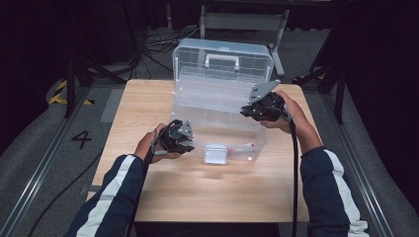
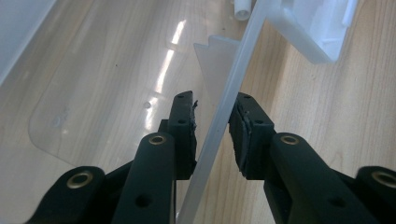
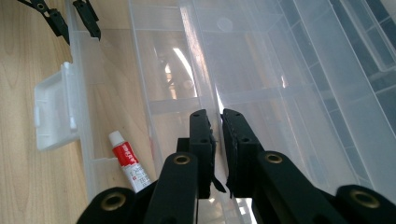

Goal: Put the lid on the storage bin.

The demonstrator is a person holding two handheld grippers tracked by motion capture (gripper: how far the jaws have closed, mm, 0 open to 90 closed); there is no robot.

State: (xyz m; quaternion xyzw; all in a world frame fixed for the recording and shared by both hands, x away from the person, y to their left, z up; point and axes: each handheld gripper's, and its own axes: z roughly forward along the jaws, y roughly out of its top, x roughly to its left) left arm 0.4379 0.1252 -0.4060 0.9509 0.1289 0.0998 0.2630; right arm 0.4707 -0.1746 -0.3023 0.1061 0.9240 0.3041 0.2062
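Standing on the wooden table (image 1: 148, 108), the clear plastic box (image 1: 217, 123) has its near wall between the slightly spread left gripper (image 2: 212, 126), while farther back the right gripper (image 3: 217, 140) pinches an inner tray edge.

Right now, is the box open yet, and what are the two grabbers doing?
Done: the clear box stands open, lid up. In hand: the left gripper straddles the front wall, and the right gripper pinches the inner tray's edge. Left: probably lifting that tray; the small tube lies untouched inside.
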